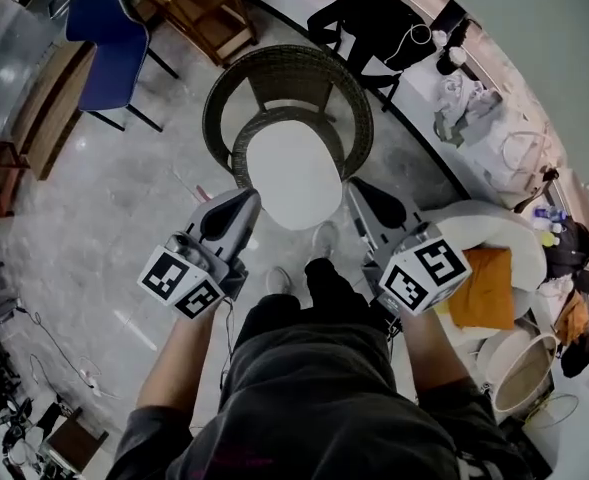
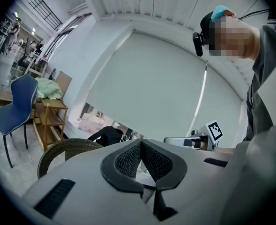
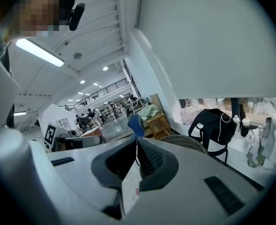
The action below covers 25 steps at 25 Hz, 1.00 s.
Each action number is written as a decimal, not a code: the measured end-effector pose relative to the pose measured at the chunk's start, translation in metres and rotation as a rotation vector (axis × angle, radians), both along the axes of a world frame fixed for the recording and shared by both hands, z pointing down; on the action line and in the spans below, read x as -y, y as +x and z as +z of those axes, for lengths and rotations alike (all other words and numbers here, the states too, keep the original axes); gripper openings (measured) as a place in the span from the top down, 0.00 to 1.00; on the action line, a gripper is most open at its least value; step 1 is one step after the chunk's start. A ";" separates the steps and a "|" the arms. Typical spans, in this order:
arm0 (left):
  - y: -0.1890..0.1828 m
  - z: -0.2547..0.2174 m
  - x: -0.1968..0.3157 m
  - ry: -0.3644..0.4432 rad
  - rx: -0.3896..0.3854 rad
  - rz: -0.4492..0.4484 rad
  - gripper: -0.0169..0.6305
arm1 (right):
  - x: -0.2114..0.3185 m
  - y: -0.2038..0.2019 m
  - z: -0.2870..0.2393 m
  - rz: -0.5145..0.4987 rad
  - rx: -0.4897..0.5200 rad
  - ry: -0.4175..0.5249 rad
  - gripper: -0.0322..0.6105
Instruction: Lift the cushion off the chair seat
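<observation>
A white oval cushion (image 1: pixel 294 173) lies on the seat of a dark wicker chair (image 1: pixel 274 63) straight ahead of me. My left gripper (image 1: pixel 246 200) hovers at the cushion's near left edge and my right gripper (image 1: pixel 357 190) at its near right edge. Both point toward the chair. In the left gripper view the jaws (image 2: pixel 140 142) are shut with nothing between the pads, and the chair's woven back (image 2: pixel 67 149) shows beyond. In the right gripper view the jaws (image 3: pixel 137 139) are also shut. A thin white strip with a red mark lies along their gap. I cannot tell what it is.
A blue chair (image 1: pixel 109 43) and a wooden shelf (image 1: pixel 204 8) stand at the back left. A black bag (image 1: pixel 374 18) sits on a chair behind. To the right are a white round table (image 1: pixel 494 228), an orange cushion (image 1: pixel 484 288) and a basket (image 1: pixel 519 368).
</observation>
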<state>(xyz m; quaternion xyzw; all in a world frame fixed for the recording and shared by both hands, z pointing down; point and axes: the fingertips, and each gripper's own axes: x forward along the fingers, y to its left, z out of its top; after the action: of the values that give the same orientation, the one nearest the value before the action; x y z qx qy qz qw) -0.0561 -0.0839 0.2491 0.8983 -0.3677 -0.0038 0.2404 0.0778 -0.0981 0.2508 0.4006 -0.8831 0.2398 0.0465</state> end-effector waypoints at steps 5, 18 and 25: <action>0.011 0.051 0.022 -0.067 0.033 -0.032 0.96 | 0.022 0.010 0.064 -0.027 0.003 -0.099 0.93; -0.004 0.242 0.022 -0.335 0.045 -0.044 0.84 | 0.032 0.028 0.242 0.020 -0.072 -0.346 0.88; -0.014 0.336 0.002 -0.444 0.060 -0.047 0.77 | 0.010 0.037 0.337 0.040 -0.119 -0.463 0.77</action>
<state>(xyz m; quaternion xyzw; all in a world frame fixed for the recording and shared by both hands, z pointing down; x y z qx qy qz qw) -0.0704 -0.0861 0.5851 0.8144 -0.3871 0.0984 0.4209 0.1146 -0.1082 0.5879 0.4099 -0.7923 0.4126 0.1842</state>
